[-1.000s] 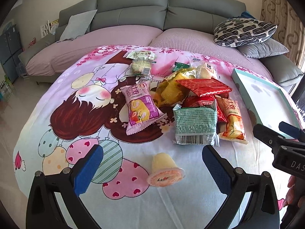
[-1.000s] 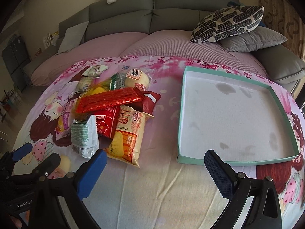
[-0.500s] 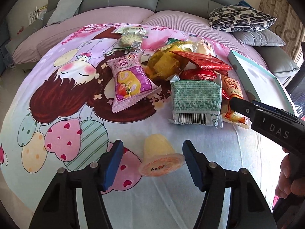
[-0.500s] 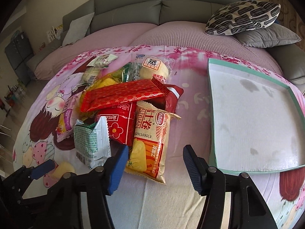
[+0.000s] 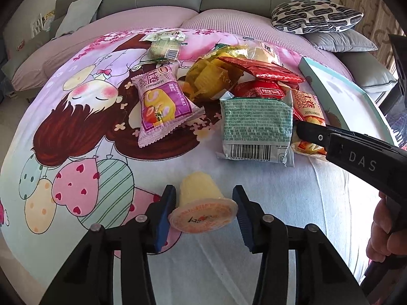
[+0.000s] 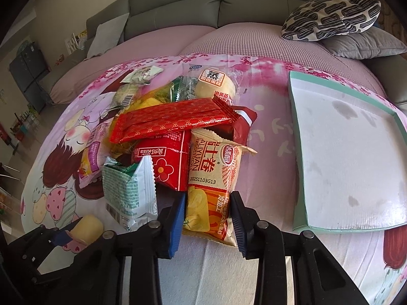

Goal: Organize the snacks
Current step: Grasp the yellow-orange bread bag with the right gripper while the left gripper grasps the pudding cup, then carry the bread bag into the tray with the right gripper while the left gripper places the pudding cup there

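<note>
A yellow jelly cup [image 5: 201,195] lies on its side on the cartoon bedsheet [image 5: 76,132]. My left gripper [image 5: 203,203] is closing on it, its blue pads [image 5: 165,211] touching both sides of the lid rim. In the right wrist view an orange Swiss-roll packet [image 6: 211,178] lies at the near edge of the snack pile. My right gripper [image 6: 207,208] is closing across the packet's lower end, with its pads [image 6: 178,216] against both sides. The left gripper [image 6: 63,233] and cup [image 6: 87,225] show at the lower left there.
The pile holds a green packet [image 5: 257,129], red packets [image 6: 173,122], a purple roll packet [image 5: 162,104] and several others. A shallow teal-rimmed tray [image 6: 296,152] lies to the right of it. Sofa backs and cushions [image 5: 315,15] stand behind.
Both grippers have dropped toward the bed and their jaws have narrowed from wide open, the left onto the jelly cup and the right onto the orange packet.
</note>
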